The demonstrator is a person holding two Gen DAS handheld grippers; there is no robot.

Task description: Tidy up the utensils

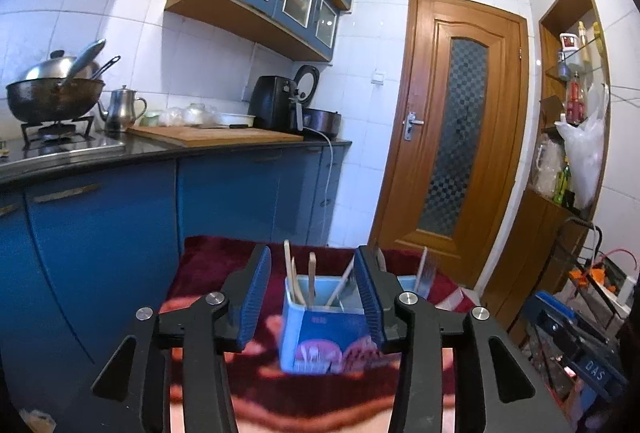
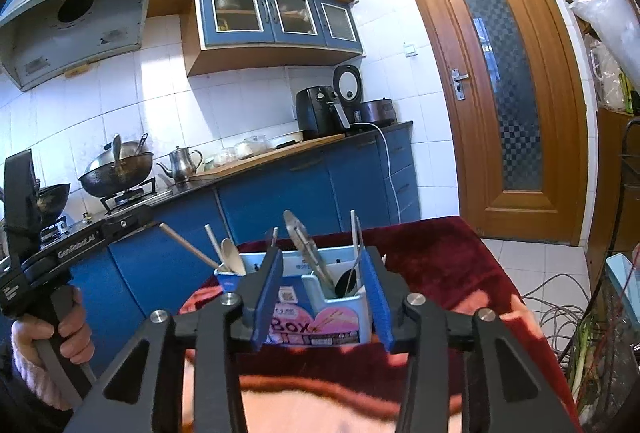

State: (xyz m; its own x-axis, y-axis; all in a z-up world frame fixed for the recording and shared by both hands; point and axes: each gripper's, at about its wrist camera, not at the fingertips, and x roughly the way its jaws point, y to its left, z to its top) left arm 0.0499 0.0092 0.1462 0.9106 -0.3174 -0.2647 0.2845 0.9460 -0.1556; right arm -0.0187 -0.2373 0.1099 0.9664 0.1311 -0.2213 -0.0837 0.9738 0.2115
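Utensil box (image 2: pixel 320 307): lower centre, on red cloth (image 2: pixel 448 265), chopsticks (image 1: pixel 289 273), ladle (image 2: pixel 306 249) upright inside.
Left gripper (image 1: pixel 312 297): jaws apart, empty.
Right gripper (image 2: pixel 322 297): jaws apart, empty.
Right view only: hand (image 2: pixel 52 329) lower left.

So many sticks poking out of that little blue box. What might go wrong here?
The light blue box sits on a soft red blanket, so a bump from the open right gripper might tip it. Tall chopsticks lean outward and may snag on the open left gripper.
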